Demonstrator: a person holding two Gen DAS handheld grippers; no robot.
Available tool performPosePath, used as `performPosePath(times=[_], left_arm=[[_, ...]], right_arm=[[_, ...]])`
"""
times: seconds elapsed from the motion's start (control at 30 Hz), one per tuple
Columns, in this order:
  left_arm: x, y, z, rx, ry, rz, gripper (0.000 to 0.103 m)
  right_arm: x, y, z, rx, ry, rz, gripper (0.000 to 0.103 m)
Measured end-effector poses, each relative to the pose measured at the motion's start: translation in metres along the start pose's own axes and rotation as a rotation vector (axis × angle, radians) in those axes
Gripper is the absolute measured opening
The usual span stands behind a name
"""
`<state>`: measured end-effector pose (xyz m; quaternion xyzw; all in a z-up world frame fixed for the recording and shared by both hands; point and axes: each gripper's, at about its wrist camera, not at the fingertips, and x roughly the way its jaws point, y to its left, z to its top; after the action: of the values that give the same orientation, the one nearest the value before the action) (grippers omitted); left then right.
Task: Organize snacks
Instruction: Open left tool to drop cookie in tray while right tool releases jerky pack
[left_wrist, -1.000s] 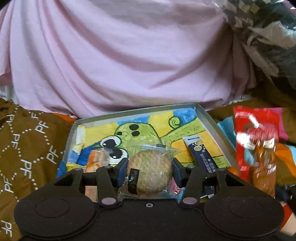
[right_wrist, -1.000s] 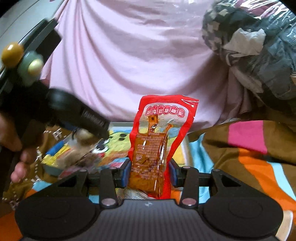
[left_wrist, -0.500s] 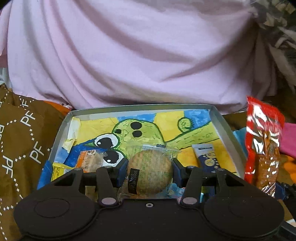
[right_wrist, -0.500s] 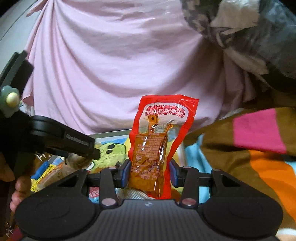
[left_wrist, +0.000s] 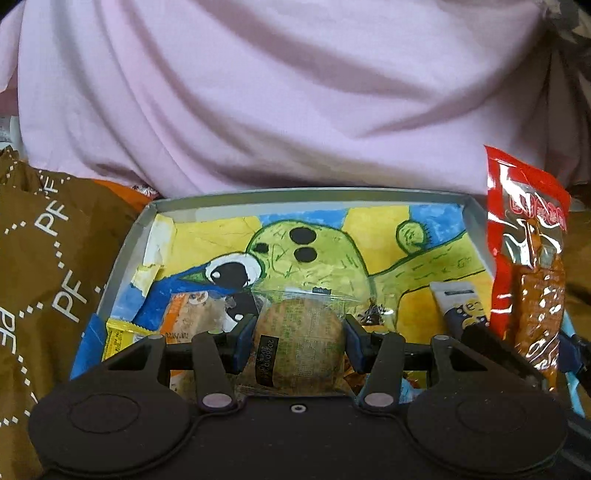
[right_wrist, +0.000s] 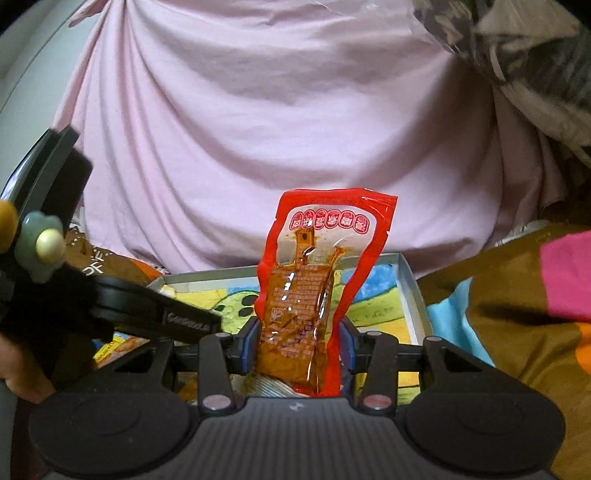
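My left gripper (left_wrist: 297, 345) is shut on a round biscuit in a clear wrapper (left_wrist: 297, 341), held over the near part of a shallow grey box (left_wrist: 125, 254) lined with a green cartoon drawing. My right gripper (right_wrist: 297, 347) is shut on a red snack packet (right_wrist: 306, 295) holding a brown strip, upright over the box's right side (right_wrist: 413, 291). That packet also shows at the right of the left wrist view (left_wrist: 532, 266). The left gripper's body (right_wrist: 110, 306) crosses the left of the right wrist view.
In the box lie an orange-wrapped snack (left_wrist: 192, 314), a yellow packet (left_wrist: 118, 336) and a dark blue stick pack (left_wrist: 458, 310). A pink sheet (left_wrist: 295, 92) hangs behind. Brown patterned fabric (left_wrist: 44, 258) lies left, striped blanket (right_wrist: 517, 314) right.
Both grippers have moved forward over the box with their snacks still held. The red packet now stands closer to the box's right wall.
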<state>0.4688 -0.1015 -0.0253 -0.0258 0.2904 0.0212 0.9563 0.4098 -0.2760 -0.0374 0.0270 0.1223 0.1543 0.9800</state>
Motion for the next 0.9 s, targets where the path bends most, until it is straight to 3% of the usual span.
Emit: performPosePath(times=[0.63,0.8,0.9], left_arm=[[0.003,0.001,-0.003,-0.039,0.008,0.022,0.052],[0.003,0.007,-0.003,-0.078,0.009,0.012,0.063],[0.001,0.011,-0.003,-0.099,-0.001,0.004,0.067]], right_arm=[[0.01,0.0,-0.007,-0.027,0.061,-0.019,0.055],[0.013,0.0,-0.011,-0.03,0.072,-0.039,0.067],[0.014,0.0,-0.013,-0.031,0.074,-0.043,0.067]])
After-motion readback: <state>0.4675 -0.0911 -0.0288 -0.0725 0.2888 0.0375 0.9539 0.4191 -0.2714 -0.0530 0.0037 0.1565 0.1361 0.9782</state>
